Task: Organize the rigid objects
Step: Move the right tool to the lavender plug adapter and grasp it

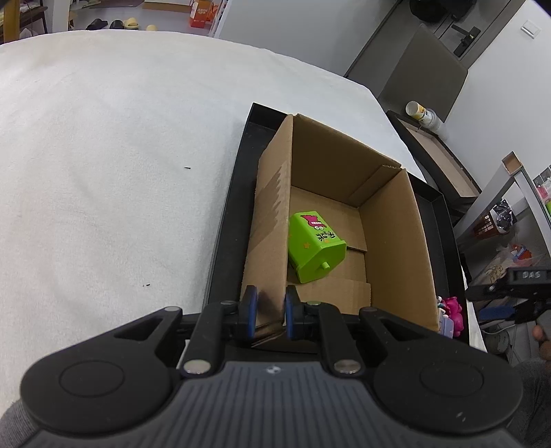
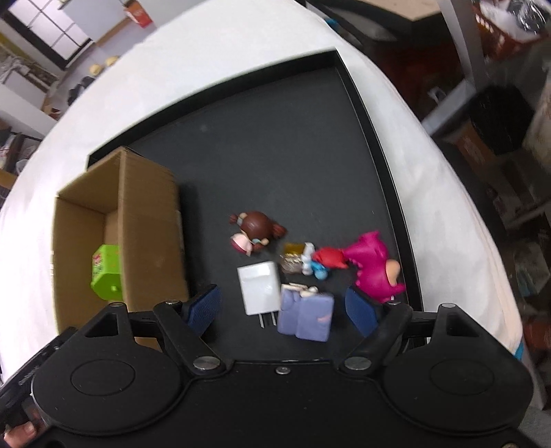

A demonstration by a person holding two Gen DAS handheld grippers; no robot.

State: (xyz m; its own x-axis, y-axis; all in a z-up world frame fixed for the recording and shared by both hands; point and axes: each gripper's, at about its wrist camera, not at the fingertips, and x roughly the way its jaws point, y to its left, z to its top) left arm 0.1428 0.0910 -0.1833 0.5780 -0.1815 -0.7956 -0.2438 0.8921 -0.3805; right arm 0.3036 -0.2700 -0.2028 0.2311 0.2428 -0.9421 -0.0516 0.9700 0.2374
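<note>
Your right gripper (image 2: 284,310) hangs open over the white plastic plug charger (image 2: 258,286) on the black tray (image 2: 378,144); it looks light, stiff and slick, so pinch its flat sides. Your left gripper (image 1: 269,312) clamps the brown cardboard box (image 1: 272,220) wall.

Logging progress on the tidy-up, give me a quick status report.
Left tongs shut on cardboard box wall. Right tongs open above white charger and purple block. Green toy boxed. Nothing blocking.

Surface (image 1: 103,155): covered by a white cloth.
Slippers (image 1: 113,24): on the floor beyond.
Can (image 1: 422,113): on a side shelf.
</note>
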